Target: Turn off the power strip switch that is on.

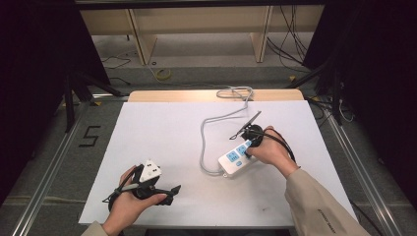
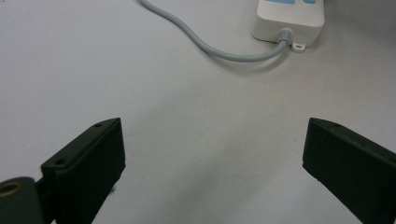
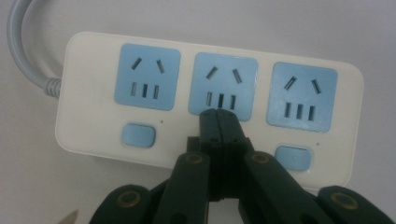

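A power strip of smooth, faintly glossy white plastic, its sockets and switches faced in matt pale-blue plastic, lies on a matt white sheet that looks like paper, a bare strip of light wood table showing beyond it. Its cord wears smooth grey rubbery sheathing. The right gripper and left gripper show matt black plastic jaws, with brass-coloured metal rings at the right one's pivots, and the person's sleeve is beige cloth.
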The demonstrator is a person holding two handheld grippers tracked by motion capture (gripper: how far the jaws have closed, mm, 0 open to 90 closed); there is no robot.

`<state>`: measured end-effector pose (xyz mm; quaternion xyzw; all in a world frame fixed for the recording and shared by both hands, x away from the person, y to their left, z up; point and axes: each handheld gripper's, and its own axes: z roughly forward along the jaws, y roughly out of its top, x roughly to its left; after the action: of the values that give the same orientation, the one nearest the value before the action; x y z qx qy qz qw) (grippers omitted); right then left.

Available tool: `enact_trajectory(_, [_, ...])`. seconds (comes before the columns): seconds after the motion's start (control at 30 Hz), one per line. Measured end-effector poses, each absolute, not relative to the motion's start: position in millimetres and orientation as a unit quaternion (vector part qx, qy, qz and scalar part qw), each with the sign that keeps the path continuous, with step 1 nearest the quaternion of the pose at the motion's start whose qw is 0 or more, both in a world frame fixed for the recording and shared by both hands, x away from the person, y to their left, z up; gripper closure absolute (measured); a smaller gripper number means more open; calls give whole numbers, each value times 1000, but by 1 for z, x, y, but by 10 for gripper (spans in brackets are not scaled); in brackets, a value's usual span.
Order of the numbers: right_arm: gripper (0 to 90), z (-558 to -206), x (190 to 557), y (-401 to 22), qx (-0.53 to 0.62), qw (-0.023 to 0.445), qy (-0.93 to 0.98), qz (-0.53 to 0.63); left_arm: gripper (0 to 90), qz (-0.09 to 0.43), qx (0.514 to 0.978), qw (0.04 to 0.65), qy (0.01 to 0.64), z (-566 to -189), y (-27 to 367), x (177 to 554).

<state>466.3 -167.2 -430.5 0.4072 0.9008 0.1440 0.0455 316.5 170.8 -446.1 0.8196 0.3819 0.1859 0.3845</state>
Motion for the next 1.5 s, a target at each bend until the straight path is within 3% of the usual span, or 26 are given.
enact_trajectory(1.5, [900,-429,469,-167,409,36,901,138,54,184,821,384,381,-446,171,317])
